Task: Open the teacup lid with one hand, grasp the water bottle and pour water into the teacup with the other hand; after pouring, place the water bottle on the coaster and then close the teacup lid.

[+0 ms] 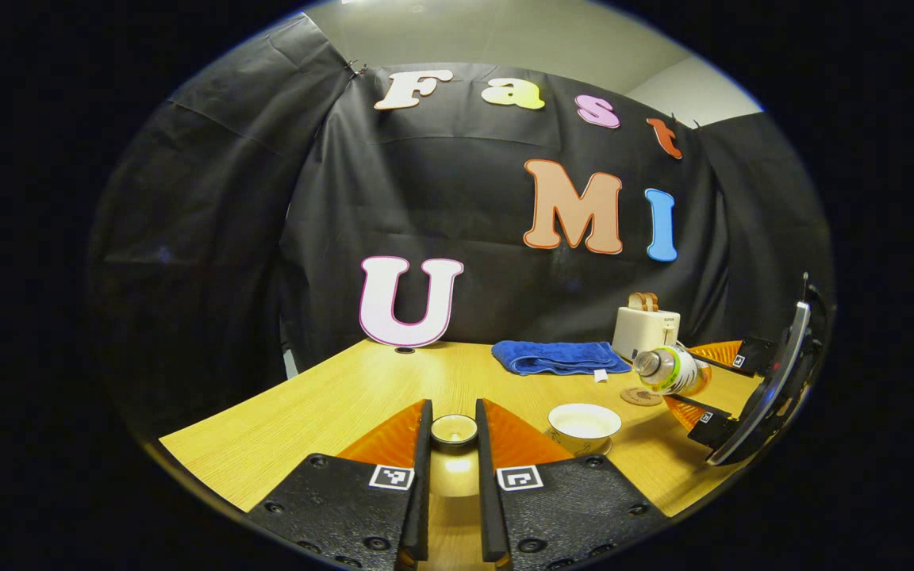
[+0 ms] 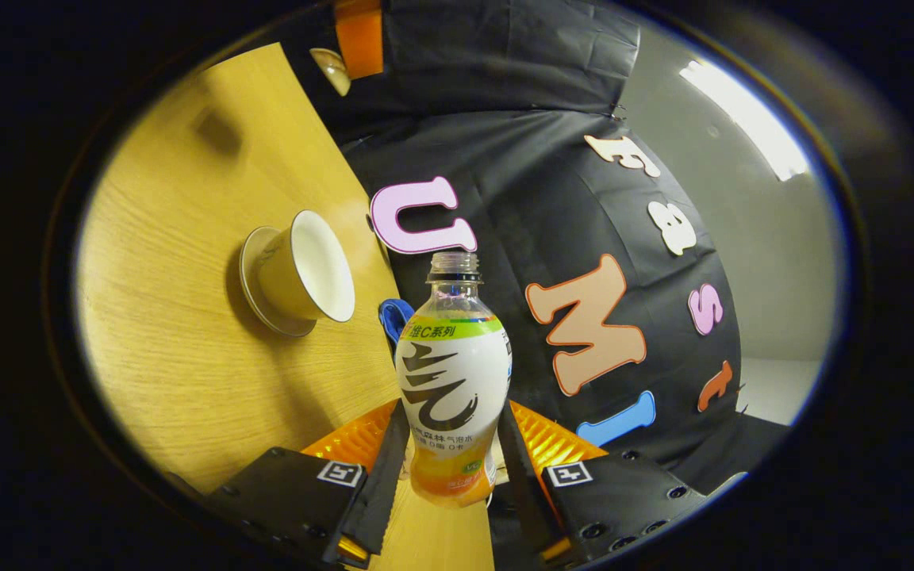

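Right gripper (image 2: 447, 444) pinches the bottle (image 2: 454, 381) low on its body, both fingers on its sides. In the right gripper view the bottle runs up frame centre, neck open, no cap. The cup (image 2: 306, 274) sits left of and slightly above the neck, mid-left of frame, on its saucer (image 2: 255, 305), mouth bare. The view is rolled, so the bottle is tipped toward the cup.

In the left gripper view the bottle (image 1: 670, 369) lies near horizontal at right of frame, long axis left-right, neck pointing left, above and right of the cup (image 1: 584, 424). The neck looks short of the rim, not yet over it. No water stream seen. My read: the pour turns on bringing the neck further left over the cup mouth.

Left gripper (image 1: 454, 440) at bottom centre nips the lid (image 1: 454, 429) between its fingers, lid just left of the cup, off it. It holds clear of the pour path.

Coaster (image 1: 641, 396) lies on the table (image 1: 322, 404) just behind the cup, under the bottle, bare. Farther back: towel (image 1: 556, 357), toaster (image 1: 646, 329) at centre right, well apart from the cup. Nothing stands between neck and cup.
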The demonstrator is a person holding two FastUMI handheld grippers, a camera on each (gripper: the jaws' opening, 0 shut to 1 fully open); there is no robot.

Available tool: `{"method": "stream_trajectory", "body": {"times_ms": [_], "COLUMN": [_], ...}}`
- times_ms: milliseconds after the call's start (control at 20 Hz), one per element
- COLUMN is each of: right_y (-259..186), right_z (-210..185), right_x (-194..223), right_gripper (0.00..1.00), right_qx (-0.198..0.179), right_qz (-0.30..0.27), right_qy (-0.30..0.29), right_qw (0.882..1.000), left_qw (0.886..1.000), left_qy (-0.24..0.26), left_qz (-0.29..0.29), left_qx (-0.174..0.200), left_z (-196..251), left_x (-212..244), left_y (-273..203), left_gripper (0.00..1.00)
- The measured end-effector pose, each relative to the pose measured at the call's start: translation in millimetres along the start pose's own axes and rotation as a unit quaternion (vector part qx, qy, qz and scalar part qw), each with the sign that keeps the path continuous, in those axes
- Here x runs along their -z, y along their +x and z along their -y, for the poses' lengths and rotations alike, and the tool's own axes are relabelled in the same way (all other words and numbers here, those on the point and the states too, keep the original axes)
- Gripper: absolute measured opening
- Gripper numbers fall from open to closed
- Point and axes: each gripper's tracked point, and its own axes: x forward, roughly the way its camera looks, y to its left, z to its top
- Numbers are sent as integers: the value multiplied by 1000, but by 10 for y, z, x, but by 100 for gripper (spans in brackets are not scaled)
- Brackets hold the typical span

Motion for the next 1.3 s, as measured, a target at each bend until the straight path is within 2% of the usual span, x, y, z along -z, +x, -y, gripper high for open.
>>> {"method": "stream_trajectory", "body": {"times_ms": [100,250,700,1000,1300], "right_y": [39,86,76,141,149], "right_z": [8,-95,-186,-189,-206], "right_x": [-1,-9,-115,-183,-188], "right_gripper": [70,67,69,70,69], "right_qx": [-5,-7,-31,-43,-54], "right_qz": [5,12,37,57,60], "right_qy": [-30,-71,-163,-236,-275], "right_qw": [1000,997,985,969,958], "left_qw": [1000,1000,1000,1000,1000], "left_qy": [0,-4,-13,-16,-15], "left_qz": [-1,-4,-4,-5,-8], "left_qx": [-1,-1,6,9,13], "left_z": [-16,-47,-33,-33,-27], "left_x": [28,56,89,112,126], "left_y": [6,8,2,-6,20], "left_gripper": [23,23,23,23,23]}}
